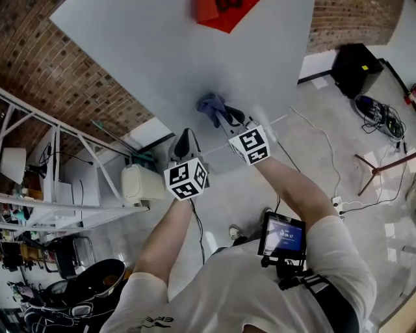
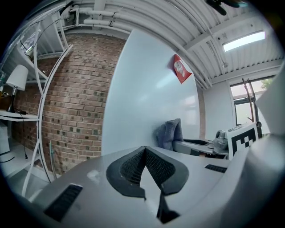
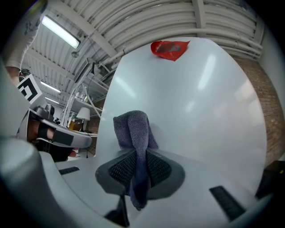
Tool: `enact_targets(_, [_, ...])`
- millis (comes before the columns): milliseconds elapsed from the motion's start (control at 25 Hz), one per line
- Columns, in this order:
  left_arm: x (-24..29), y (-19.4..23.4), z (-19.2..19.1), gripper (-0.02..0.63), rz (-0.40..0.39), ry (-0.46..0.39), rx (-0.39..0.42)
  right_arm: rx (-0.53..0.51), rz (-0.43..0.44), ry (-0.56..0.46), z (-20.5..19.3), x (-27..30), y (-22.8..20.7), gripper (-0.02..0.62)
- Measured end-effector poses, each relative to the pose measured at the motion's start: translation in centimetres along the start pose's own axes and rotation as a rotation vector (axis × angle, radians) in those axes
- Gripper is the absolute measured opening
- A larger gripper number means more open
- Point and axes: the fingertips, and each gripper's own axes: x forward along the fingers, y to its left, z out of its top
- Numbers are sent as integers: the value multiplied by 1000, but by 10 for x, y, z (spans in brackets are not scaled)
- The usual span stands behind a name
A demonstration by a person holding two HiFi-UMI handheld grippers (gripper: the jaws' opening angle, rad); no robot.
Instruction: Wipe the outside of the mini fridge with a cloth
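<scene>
The mini fridge's pale, smooth side [image 1: 188, 58] fills the upper head view, with a red sticker [image 1: 224, 12] on it. A blue-grey cloth [image 1: 211, 107] is bunched against that side, and my right gripper [image 1: 223, 119] is shut on it. In the right gripper view the cloth [image 3: 135, 133] stands up between the pads and hangs down through them, touching the fridge [image 3: 200, 102]. My left gripper [image 1: 184, 144] sits just left of the right one, shut with nothing in it [image 2: 143, 153], and points at the fridge [image 2: 147, 98]. From there the cloth [image 2: 169, 135] shows to the right.
A brick wall [image 1: 58, 78] stands left of the fridge. A white metal rack [image 1: 58, 195] with a lamp [image 1: 13, 164] is at the left. A black box [image 1: 354, 65], cables [image 1: 380, 117] and stand legs [image 1: 380, 169] lie on the floor at right.
</scene>
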Motion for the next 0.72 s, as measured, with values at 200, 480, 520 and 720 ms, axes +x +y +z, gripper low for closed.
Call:
enact_targets(200, [29,-44,-1,3,-29,12,5,0,-36,-11,-1,-22,-54,57])
enact_targets(480, [69,-102,-4,3,-66,27,3,21,-99,-12,-8,-54,-132,57])
enact_targets(520, [74,-109,-5,3,-71,29,1,21,-109,-10,-9,-57,-143,57])
enact_targets(720, [98,-141,-10,3,-89,42,-6,17,-144,-3,-13,-73,-192,57])
